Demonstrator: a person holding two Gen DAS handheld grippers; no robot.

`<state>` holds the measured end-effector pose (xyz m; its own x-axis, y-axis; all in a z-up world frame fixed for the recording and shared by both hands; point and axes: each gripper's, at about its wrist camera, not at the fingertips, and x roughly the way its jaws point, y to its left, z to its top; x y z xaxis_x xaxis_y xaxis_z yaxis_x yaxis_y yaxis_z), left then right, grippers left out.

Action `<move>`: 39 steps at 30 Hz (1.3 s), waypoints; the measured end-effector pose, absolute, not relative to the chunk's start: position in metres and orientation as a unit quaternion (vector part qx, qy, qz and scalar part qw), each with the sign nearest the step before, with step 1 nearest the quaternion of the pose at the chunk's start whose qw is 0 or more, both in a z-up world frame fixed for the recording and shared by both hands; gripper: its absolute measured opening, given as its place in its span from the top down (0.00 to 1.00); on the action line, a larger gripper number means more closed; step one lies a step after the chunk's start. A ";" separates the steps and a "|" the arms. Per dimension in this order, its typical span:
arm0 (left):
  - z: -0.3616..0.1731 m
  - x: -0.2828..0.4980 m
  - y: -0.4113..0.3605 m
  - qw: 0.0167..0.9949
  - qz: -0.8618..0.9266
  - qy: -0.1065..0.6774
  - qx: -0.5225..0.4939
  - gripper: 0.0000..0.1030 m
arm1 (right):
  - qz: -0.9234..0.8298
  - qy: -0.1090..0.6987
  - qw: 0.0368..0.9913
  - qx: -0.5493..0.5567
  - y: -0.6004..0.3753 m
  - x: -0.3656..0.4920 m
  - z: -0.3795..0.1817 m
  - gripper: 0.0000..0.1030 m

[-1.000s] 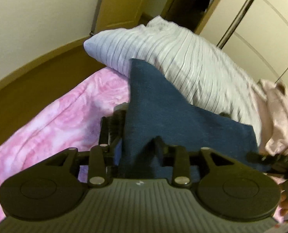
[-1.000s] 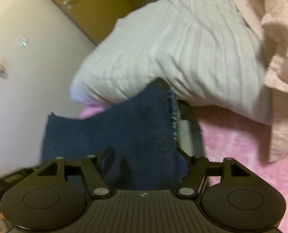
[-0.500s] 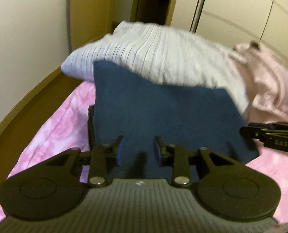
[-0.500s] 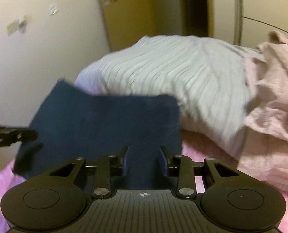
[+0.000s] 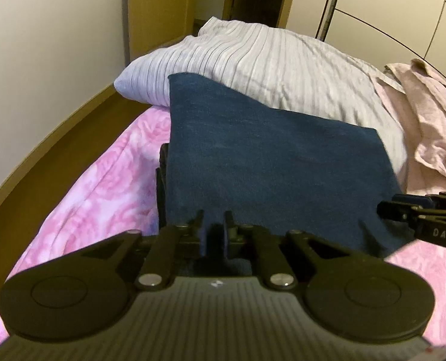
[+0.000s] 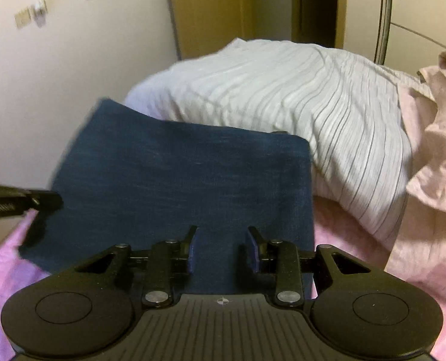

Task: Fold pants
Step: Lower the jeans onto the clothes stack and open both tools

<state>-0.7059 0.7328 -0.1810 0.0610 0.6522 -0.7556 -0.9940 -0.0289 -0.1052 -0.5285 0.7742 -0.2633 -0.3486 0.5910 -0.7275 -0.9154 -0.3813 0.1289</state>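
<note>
Dark blue pants [image 5: 268, 162] stretched out as a flat folded panel over the pink bed [image 5: 102, 192], far edge up against the striped pillow [image 5: 268, 66]. Left gripper [image 5: 215, 225] at the near edge of the cloth, close to its left side; jaws nearly together, clamped on a pinch of blue fabric. Left edge of the panel hanging straight down past a dark strip, too shadowed to make out. Over on the right side of that view, right gripper [image 5: 403, 210] reaching in at the panel's near right corner.

From the right wrist: pants [image 6: 187, 186] again, filling the middle, right edge running straight toward the camera. Right gripper [image 6: 221, 240] with jaws apart, cloth lying between them, nothing pinched, blue pads [image 6: 193, 249] showing either side. Left gripper [image 6: 42, 201] poking in from the left edge of this view at the cloth's near left corner, blurred.

Pillow [image 6: 298, 96] bulging behind, crumpled pale pink cloth [image 6: 433, 150] heaped beside it toward the right side of the bed. Cream wall [image 5: 42, 60] and wooden bed rail [image 5: 57, 132] along the left edge. Wardrobe doors [image 5: 403, 15] beyond the pillow.
</note>
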 end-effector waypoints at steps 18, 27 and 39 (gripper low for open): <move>-0.114 -0.696 0.684 0.623 0.649 0.245 -0.363 0.56 | 0.759 0.331 0.498 -0.256 0.725 -0.524 -0.210 0.44; -0.044 -0.675 0.620 0.630 0.655 0.229 -0.349 0.31 | 0.771 0.336 0.497 -0.214 0.665 -0.493 -0.137 0.41; 0.017 -0.624 0.522 0.646 0.654 0.242 -0.310 0.07 | 0.789 0.296 0.480 -0.244 0.571 -0.471 -0.072 0.36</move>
<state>-0.6236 0.5220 0.0174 0.0266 0.6946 -0.7189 -0.9952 -0.0490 -0.0842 -0.4714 0.5709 -0.0716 -0.4206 0.6132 -0.6686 -0.9016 -0.3644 0.2329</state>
